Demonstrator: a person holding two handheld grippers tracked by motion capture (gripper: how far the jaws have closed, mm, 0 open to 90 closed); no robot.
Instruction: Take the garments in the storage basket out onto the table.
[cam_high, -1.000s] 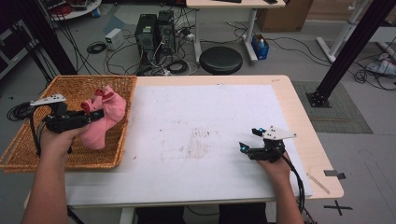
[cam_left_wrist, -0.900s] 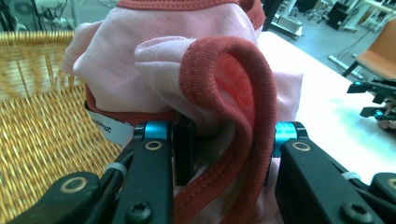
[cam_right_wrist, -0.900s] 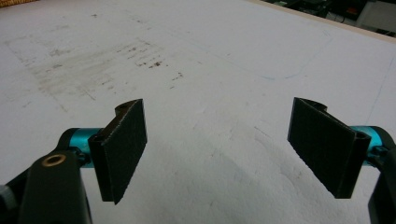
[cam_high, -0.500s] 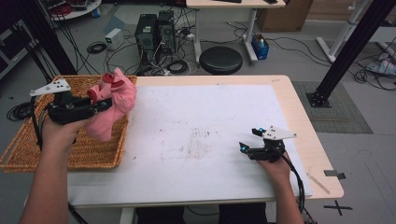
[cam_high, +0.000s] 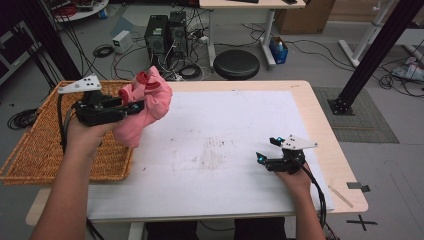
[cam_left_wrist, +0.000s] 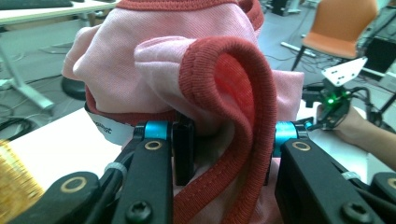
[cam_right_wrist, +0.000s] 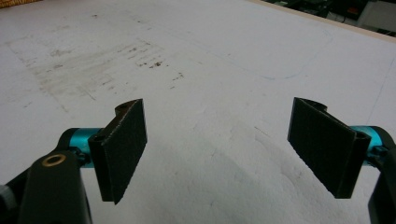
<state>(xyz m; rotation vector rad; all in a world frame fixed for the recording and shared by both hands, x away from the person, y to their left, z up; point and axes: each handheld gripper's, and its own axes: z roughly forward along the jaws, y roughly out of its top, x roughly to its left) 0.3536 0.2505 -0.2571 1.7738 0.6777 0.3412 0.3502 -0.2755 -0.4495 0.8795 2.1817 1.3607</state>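
Note:
A pink garment with dark red trim (cam_high: 147, 102) hangs bunched in the air over the seam between the wicker basket (cam_high: 35, 150) and the white table sheet. My left gripper (cam_high: 134, 106) is shut on it; in the left gripper view the cloth (cam_left_wrist: 196, 79) fills the space between the jaws and spills over them. My right gripper (cam_high: 260, 159) rests low at the right front of the table, pointing left. Its two black pads (cam_right_wrist: 123, 149) stand wide apart over bare white sheet, holding nothing.
The wicker basket sits on the table's left end. The white sheet (cam_high: 225, 130) carries faint dark smudges near its middle. Behind the table are a round black stool (cam_high: 236, 64), computer towers (cam_high: 162, 32) and cables on the floor.
My left gripper has lifted the pink garment up out of the basket and carried it right, toward the white sheet. The right gripper has stayed where it was.

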